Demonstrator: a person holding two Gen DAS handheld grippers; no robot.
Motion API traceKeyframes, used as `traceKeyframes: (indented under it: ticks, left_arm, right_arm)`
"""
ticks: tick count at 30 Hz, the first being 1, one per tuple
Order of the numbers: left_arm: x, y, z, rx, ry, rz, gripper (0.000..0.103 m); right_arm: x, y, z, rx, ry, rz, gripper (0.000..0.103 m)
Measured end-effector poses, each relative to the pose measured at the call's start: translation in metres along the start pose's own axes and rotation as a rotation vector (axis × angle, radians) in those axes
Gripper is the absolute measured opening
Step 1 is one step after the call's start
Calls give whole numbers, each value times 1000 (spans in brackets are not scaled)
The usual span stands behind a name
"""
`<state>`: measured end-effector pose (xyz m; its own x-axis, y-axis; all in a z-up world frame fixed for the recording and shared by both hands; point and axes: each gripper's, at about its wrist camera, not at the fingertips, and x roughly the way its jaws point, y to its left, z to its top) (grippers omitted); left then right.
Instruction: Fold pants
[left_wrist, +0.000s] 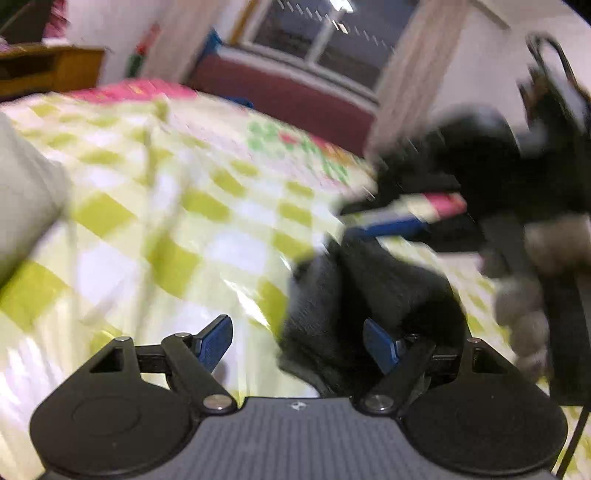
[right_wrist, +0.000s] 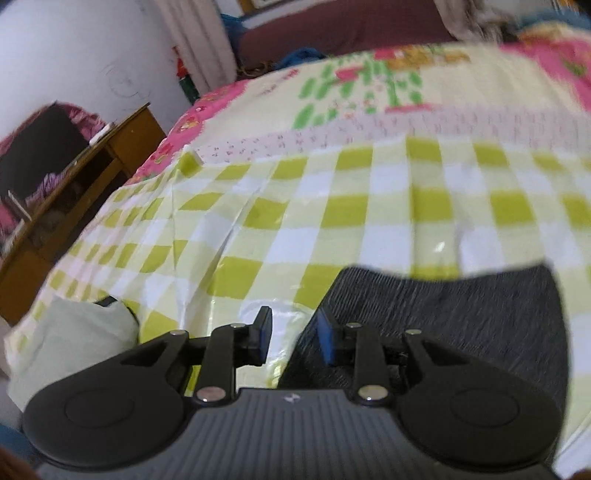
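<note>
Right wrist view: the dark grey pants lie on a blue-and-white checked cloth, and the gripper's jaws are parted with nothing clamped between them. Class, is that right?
Not quite. The checked cloth is yellow-green and white, not blue and white, as the right wrist view shows. The rest holds: the dark grey pants lie on it, and the right gripper has its jaws parted with nothing clamped between them.

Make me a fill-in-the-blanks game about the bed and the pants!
1. The checked cloth on the bed has white and ____ squares.
2. The pants lying on the cloth are dark ____.
3. Beside the bed stands a ____ wooden desk.
4. The left tool has its blue pads spread ____.

Missing words: green; grey; brown; wide
</note>
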<state>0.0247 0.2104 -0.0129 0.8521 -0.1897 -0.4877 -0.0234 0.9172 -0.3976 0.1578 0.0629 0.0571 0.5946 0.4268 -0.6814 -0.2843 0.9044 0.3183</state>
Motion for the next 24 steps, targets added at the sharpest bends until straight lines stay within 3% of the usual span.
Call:
traceKeyframes:
  ticks: [4, 7, 12, 15, 18, 20, 24]
  left_arm:
    - [-33, -4, 7, 56, -128, 52, 91]
    - [-40, -21, 10, 182, -125, 10, 91]
    - [-17, -61, 11, 418, -99, -83, 92]
    - [14, -73, 17, 520, -63, -70, 92]
    - [60, -70, 30, 505, 62, -19, 92]
    - [94, -65, 32, 471, 168, 34, 99]
    - [122, -45, 37, 363, 245, 78, 103]
  right_arm:
    - [-24, -9, -10, -33, -15, 72, 29]
    - [-36, -23, -24, -18, -39, 50, 28]
    - [-41, -61, -30, 9, -52, 0, 30]
    - [-25, -81, -21, -5, -46, -2, 31]
    - [4, -98, -17, 4, -7, 19, 28]
    - [27, -109, -20, 18, 33, 11, 26]
    - [41, -132, -23, 118, 44, 54, 21]
